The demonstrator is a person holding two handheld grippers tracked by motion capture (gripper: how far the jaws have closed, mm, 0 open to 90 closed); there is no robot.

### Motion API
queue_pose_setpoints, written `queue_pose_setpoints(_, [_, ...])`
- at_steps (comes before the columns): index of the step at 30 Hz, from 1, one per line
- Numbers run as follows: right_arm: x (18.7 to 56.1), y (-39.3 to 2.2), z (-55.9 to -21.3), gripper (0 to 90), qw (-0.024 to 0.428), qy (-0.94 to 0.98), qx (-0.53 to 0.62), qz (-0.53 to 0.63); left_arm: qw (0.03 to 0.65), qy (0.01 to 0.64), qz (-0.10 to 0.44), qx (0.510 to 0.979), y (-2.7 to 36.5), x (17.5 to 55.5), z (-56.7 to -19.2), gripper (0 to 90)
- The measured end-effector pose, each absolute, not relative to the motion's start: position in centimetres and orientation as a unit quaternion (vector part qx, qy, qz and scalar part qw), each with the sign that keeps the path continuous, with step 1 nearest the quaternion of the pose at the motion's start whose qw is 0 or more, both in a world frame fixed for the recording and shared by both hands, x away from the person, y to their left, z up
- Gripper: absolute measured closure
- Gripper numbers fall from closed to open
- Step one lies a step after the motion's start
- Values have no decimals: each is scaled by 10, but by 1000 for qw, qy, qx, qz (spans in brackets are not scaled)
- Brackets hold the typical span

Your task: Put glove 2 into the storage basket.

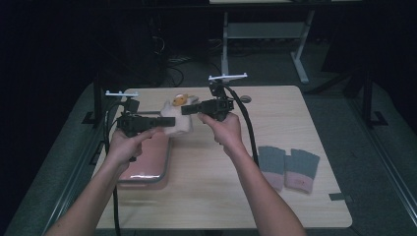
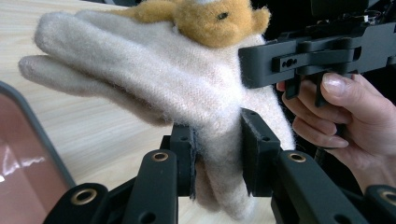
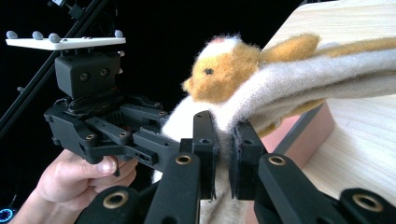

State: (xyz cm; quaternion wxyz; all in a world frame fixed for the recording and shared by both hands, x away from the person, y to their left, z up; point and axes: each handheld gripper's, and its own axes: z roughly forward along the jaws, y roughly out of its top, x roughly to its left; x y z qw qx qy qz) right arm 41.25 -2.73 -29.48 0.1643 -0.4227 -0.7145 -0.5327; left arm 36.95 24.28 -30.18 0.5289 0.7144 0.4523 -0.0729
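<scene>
Two grippers, one fuzzy cream glove [image 1: 173, 119] stretched between them, held up in the air above the far left part of the wooden table [image 1: 275, 123]. The left gripper [image 1: 158, 122] is clamped on the cuff end; in the left gripper view you can see the knit squeezed tight between its pads [image 2: 187, 154], with the fingers of the glove splaying out toward the table. The right gripper [image 1: 186, 110] has its jaws pinched shut on the opposite edge of the same glove, again with fabric bunched in between. A little orange plush animal [image 3: 219, 74] sits sewn on the back of the glove, its black eye showing in both gripper views.

Under the glove, at the left edge of the table, lies a pink tray [image 1: 145, 164] with a grey rim. Well apart on the right side of the table lies a pair of grey gloves with pink cuffs [image 1: 289, 167], flat and side by side.
</scene>
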Motion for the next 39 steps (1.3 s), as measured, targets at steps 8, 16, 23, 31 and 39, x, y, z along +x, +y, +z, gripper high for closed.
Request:
queue_pose_setpoints(8, [415,-8,-298,828,174,-708,-420,-541,531,462,-71,707,264,369,-302,696])
queue_pose_setpoints(16, [417,9,-298,827,182,-710,-414,-541,531,467,-68,704,280,367,-301,696])
queue_pose_setpoints(23, [419,21,-300,827,189,-716,-404,-537,533,473,-76,697,293,365,-304,694])
queue_pose_setpoints(31, [423,37,-305,827,204,-715,-399,-537,525,487,-70,694,309,361,-304,694])
queue_pose_setpoints(39, [426,54,-318,827,220,-715,-400,-529,515,507,-72,688,323,357,-313,694])
